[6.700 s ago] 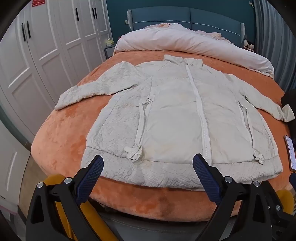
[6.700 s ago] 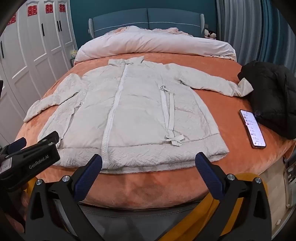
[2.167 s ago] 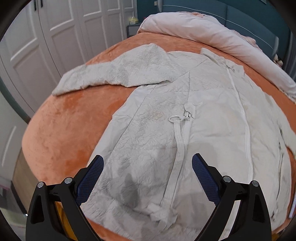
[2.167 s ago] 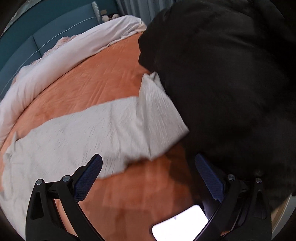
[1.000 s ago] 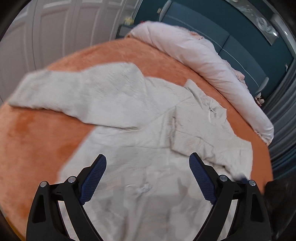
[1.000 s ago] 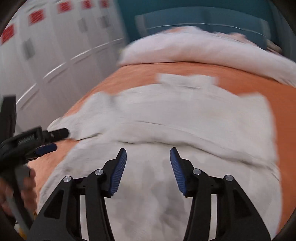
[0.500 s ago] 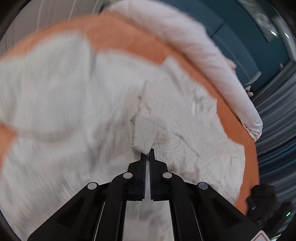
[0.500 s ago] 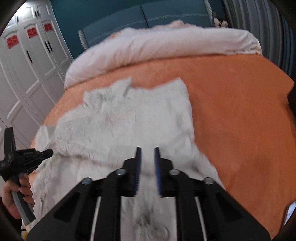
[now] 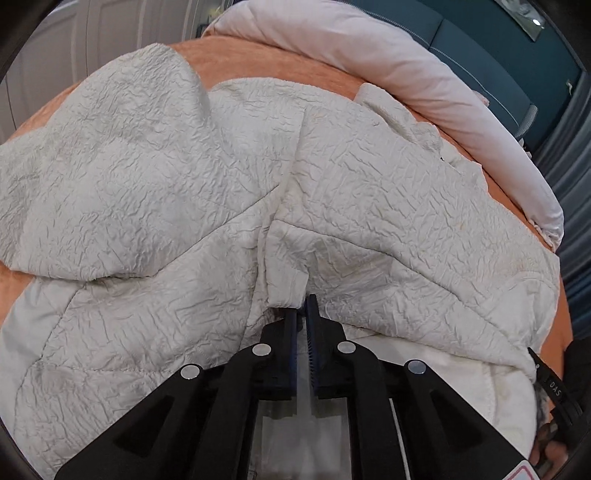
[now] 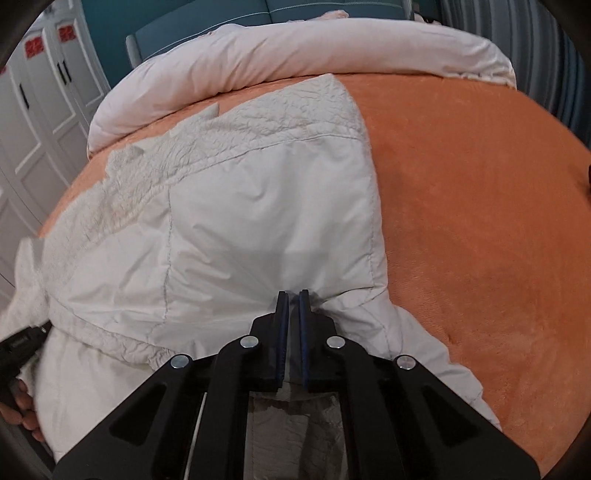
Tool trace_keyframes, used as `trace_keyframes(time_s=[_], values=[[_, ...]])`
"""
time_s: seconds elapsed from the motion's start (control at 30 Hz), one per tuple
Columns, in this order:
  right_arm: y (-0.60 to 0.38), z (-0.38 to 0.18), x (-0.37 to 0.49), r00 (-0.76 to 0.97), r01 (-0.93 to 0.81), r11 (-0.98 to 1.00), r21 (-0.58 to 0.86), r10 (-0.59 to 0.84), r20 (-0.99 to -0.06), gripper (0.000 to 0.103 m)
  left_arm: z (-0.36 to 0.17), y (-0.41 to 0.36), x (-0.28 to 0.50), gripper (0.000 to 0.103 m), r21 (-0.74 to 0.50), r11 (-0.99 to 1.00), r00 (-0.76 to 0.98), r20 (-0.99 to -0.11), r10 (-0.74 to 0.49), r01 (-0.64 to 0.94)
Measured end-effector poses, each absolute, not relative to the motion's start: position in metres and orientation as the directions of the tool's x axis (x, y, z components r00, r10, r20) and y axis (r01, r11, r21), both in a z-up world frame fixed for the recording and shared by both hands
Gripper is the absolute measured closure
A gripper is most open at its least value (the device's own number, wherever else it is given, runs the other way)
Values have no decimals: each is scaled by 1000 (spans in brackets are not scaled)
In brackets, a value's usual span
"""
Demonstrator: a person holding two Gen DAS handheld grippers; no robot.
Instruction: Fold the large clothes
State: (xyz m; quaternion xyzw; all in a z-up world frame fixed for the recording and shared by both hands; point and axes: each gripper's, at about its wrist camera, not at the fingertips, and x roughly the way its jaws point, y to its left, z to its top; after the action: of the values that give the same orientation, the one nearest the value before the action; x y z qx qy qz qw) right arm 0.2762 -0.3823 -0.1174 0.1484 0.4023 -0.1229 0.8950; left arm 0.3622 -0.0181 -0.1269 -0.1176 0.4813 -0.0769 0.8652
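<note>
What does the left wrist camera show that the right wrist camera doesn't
Only the left wrist view shows the left gripper pinching a folded cuff edge of the jacket, with a crinkled sleeve lying across the body. Only the right wrist view shows the right gripper clamped on smooth fabric, the white wardrobe doors, and a wide bare stretch of the orange bedspread. Both show the cream jacket, the orange bedspread and the rolled pale duvet at the head of the bed.

"DAS" on a black strap (image 9: 553, 386), red signs on wardrobe doors (image 10: 65, 30) unreadable
</note>
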Motion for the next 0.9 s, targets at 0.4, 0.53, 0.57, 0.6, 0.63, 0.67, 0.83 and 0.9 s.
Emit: trace_keyframes(time_s=[0.4, 0.53, 0.57, 0.6, 0.63, 0.67, 0.83, 0.9], values=[[-373, -107, 281, 603, 354, 932, 79, -162, -781, 99, -127, -14, 353, 92, -292, 956, 557, -791, -252, 17], [-357, -71, 255, 637, 330, 934, 138, -112, -762, 93, -98, 0, 330, 93, -328, 944, 557, -788, -261, -22], [-350, -65, 252, 645, 310, 942, 127, -111, -756, 93, -91, 0, 326, 93, -337, 941, 568, -777, -270, -13], [-346, -62, 251, 648, 299, 948, 111, -116, -753, 93, -83, -2, 322, 93, -337, 942, 579, -769, -272, -4], [-339, -57, 254, 651, 283, 955, 90, -123, -749, 93, -73, -7, 320, 93, -333, 943, 592, -757, -275, 12], [-338, -55, 256, 653, 279, 956, 87, -122, -747, 93, -61, -15, 320, 93, -331, 943, 606, -742, -286, 39], [-337, -48, 287, 667, 290, 955, 54, -162, -727, 84, -40, -59, 341, 53, -241, 964, 642, -722, -258, 117], [-345, -55, 299, 659, 307, 951, 39, -183, -729, 82, -55, -71, 355, 53, -172, 979, 628, -751, -204, 112]])
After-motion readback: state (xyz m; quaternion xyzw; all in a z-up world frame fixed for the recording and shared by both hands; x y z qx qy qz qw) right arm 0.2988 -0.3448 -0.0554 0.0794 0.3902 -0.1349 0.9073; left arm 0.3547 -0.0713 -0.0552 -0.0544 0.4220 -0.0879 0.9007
